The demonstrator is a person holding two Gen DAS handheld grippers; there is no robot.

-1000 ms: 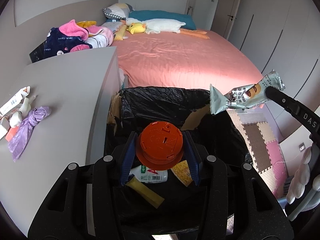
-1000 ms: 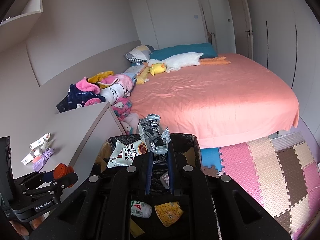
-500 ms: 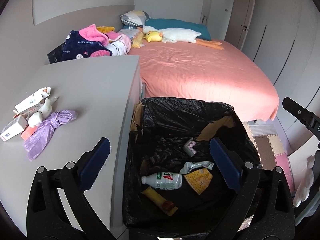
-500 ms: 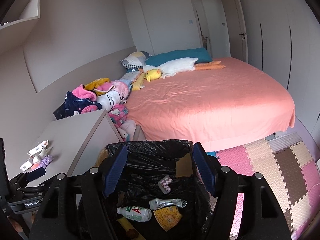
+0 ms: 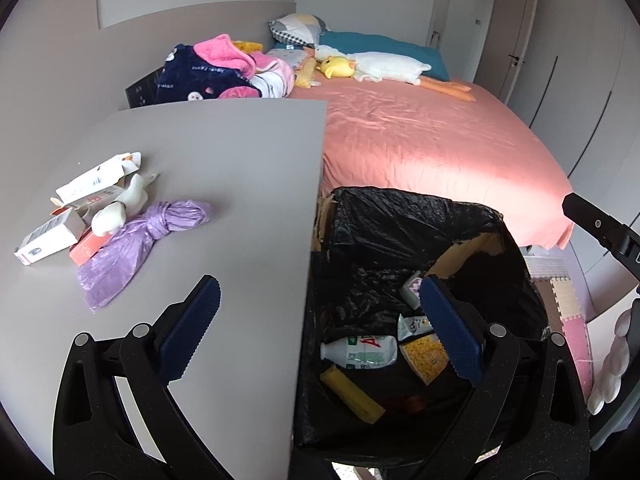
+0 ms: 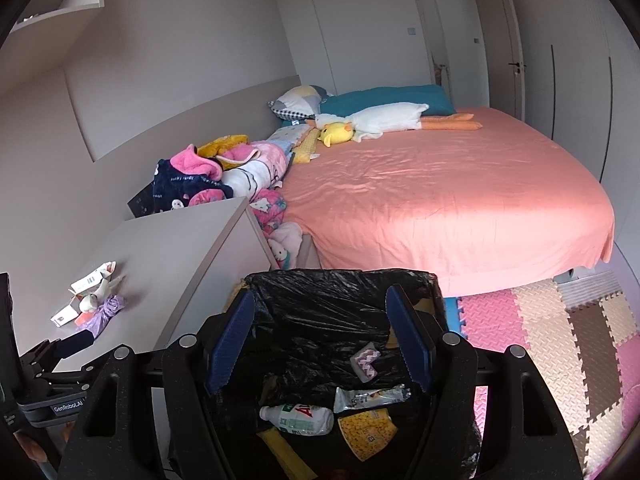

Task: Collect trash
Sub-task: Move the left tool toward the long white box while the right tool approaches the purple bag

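Currently both tools spread, empty: right tool (image 6: 320,340) over black-lined trash bin (image 5: 404,216), left tool (image 5: 320,332) straddling desk (image 5: 224,152) edge. Crumpled purple plastic bag (image 5: 136,240) lies at left tool's 10 o'clock, long axis 1-to-7; left is nearer

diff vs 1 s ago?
Both let go: left hand-held gripper dropped its orange lid, right hand-held gripper its silver snack wrapper, which now lies in the black-lined trash bin. Both stand open; the left has swung toward the grey tabletop. The purple bag there is unmoved.
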